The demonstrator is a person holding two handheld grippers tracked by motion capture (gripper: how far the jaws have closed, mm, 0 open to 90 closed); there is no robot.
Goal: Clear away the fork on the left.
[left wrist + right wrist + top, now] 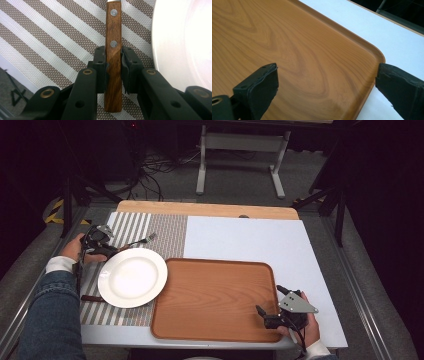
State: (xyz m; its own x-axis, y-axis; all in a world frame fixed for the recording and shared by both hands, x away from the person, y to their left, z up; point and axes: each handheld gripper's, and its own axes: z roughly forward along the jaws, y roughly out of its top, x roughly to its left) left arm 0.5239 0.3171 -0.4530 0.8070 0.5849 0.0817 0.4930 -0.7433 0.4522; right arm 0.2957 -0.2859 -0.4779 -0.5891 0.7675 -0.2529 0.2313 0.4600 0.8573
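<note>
A fork (142, 240) with a wooden riveted handle (113, 32) lies on the striped placemat (165, 232), just behind the white plate (132, 277). My left gripper (111, 251) is at the placemat's left side. It is shut on the handle, with both pads pressed to its sides in the left gripper view (113, 62). The plate's rim (182, 45) shows to the right of the handle. My right gripper (268, 299) stands open at the wooden tray's (215, 297) near right corner. One jaw is over the tray (287, 50) and the other is outside its rim, with nothing between them (325, 77).
A second wooden handle (91, 298) sticks out from under the plate's near left edge. The plate overlaps the tray's left rim slightly. Pale blue table surface (250, 237) lies behind and to the right of the tray.
</note>
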